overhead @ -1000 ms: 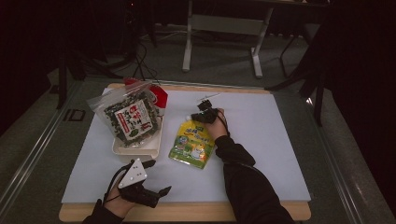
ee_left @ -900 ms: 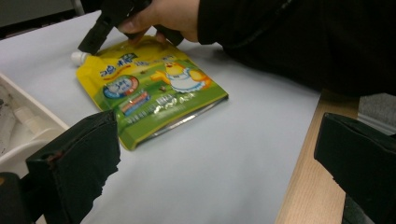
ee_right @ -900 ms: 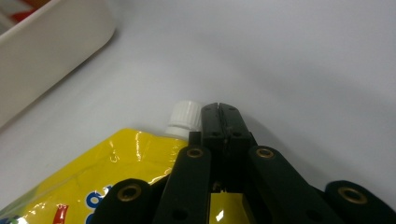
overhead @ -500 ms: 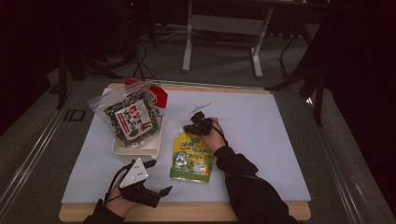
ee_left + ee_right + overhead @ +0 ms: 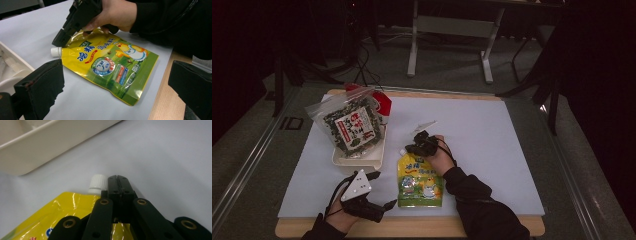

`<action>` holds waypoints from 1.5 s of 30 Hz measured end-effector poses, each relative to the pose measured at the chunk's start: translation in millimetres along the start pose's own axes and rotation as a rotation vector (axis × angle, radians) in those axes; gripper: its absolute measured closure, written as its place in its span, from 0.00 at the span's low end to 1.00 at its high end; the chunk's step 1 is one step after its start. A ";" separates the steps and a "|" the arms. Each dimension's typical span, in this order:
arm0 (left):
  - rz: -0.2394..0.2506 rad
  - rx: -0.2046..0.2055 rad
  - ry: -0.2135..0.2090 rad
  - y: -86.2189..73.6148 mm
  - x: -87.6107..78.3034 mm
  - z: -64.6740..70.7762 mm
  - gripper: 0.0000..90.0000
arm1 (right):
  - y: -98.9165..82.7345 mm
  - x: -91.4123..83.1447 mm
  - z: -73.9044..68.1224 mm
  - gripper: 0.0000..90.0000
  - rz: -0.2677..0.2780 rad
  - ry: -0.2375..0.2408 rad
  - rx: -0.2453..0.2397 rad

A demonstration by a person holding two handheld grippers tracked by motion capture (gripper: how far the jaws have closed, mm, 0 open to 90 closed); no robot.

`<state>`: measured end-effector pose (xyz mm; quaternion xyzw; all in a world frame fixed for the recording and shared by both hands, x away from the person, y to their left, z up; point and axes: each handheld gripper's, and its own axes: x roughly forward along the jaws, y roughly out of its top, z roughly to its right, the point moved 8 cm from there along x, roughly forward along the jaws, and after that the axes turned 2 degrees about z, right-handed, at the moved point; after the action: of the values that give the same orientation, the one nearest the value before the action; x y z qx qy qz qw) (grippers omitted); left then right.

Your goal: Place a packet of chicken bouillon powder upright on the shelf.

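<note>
While its two black jaws are pressing flat against each other with nothing visible between them, the right gripper (image 5: 117, 178) is resting at the top edge of the yellow spout pouch (image 5: 419, 176), its tip lying just beside the pouch's white screw cap (image 5: 98, 182) in the right gripper view. Whether the jaws are pinching the pouch's upper seam beneath them cannot be told. Seen from the high view, that gripper (image 5: 412, 148) is sitting near the centre of the frame, with the pouch stretching from it toward the lower edge, lying flat on the white mat (image 5: 492, 150). At the lower left of the high view, the left gripper (image 5: 382, 206) is hovering just beside the pouch's lower left corner, its jaws standing wide apart and holding nothing; the left gripper view is showing the pouch lying between and beyond those jaws. A cream tray (image 5: 362, 161) is sitting at the upper left of the pouch, carrying a seaweed bag (image 5: 349, 126).
</note>
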<state>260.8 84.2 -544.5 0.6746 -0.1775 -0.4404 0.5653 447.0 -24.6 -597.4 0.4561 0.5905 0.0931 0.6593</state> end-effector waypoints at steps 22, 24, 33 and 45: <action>-0.021 -0.002 -0.015 -6.2 6.0 1.0 0.02 | -29.4 -84.5 40.9 0.56 -0.101 -0.055 0.024; -0.024 -0.005 -0.017 -7.2 6.8 1.1 0.02 | -31.7 -80.8 43.2 0.52 -0.114 -0.067 0.029; -0.027 -0.003 -0.027 -8.0 7.2 2.5 0.02 | -45.4 -59.0 43.1 0.37 -0.193 -0.072 0.028; -0.031 0.000 -0.029 -8.4 8.4 3.8 0.02 | -51.1 -52.7 34.3 0.33 -0.301 -0.080 -0.087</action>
<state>260.2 78.2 -555.5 0.6707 -0.1755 -0.4589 0.5557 440.4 -105.3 -601.0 0.3368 0.6209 0.0008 0.7078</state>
